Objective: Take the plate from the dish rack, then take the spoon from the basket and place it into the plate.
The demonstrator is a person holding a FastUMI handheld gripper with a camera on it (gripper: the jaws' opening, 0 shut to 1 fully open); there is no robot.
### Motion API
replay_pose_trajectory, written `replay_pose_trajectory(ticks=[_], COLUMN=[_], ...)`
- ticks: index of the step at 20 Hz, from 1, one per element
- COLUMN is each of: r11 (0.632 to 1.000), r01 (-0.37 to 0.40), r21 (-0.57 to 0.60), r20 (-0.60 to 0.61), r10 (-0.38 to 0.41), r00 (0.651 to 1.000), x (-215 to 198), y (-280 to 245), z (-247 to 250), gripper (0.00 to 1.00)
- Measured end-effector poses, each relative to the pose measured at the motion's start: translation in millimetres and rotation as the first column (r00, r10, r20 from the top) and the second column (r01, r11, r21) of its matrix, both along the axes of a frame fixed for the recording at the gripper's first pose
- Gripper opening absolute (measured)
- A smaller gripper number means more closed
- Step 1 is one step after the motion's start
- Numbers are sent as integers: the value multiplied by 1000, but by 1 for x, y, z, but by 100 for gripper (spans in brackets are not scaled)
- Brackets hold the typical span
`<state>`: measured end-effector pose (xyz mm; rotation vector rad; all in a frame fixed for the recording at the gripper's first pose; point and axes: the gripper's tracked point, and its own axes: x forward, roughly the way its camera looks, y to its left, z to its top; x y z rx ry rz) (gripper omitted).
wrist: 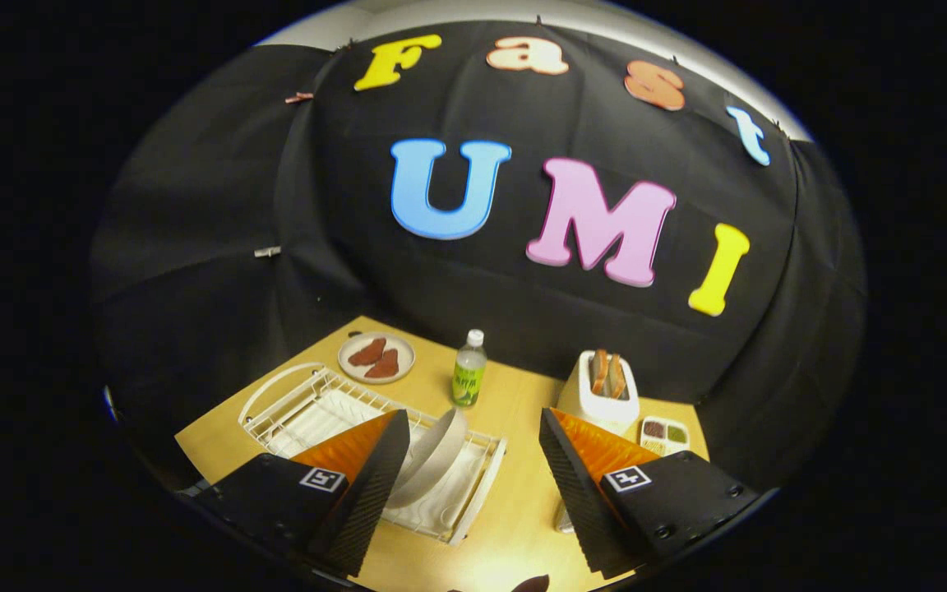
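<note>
A white plate (pixel 434 456) stands on edge in the white wire dish rack (pixel 317 403) on the wooden table. My gripper (pixel 473 423) hangs open above the table, well short of the rack. The plate shows just beside the left finger (pixel 375 477), partly hidden behind it. The right finger (pixel 576 485) is over bare tabletop to the right of the rack. Nothing is between the fingers. A small pale piece shows at the table behind the right finger; I cannot tell what it is.
Beyond the rack lie a plate with two brown pieces (pixel 376 358) and a green-labelled bottle (pixel 468 370). A white toaster with bread slices (pixel 605 386) and a small divided dish (pixel 664 434) stand at the right. Black cloth walls close the table's far sides.
</note>
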<state>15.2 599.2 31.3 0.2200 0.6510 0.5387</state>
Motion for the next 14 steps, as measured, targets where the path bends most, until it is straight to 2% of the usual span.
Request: replay_pose_trajectory(ticks=[3, 8, 10, 13, 14], r11=[1000, 994, 989, 972, 966], r01=[-4, -50, -41, -11, -18], r21=[-19, -100, -139, -234, -258], r20=[-186, -407, -444, -444, -447], r10=[1, 5, -25, -97, -103], r00=[982, 913, 896, 891, 889], x=[9, -2, -4, 1, 0], y=[31, 75, 84, 81, 82], z=[-50, -124, -141, -147, -141], gripper=[98, 94, 81, 41, 39])
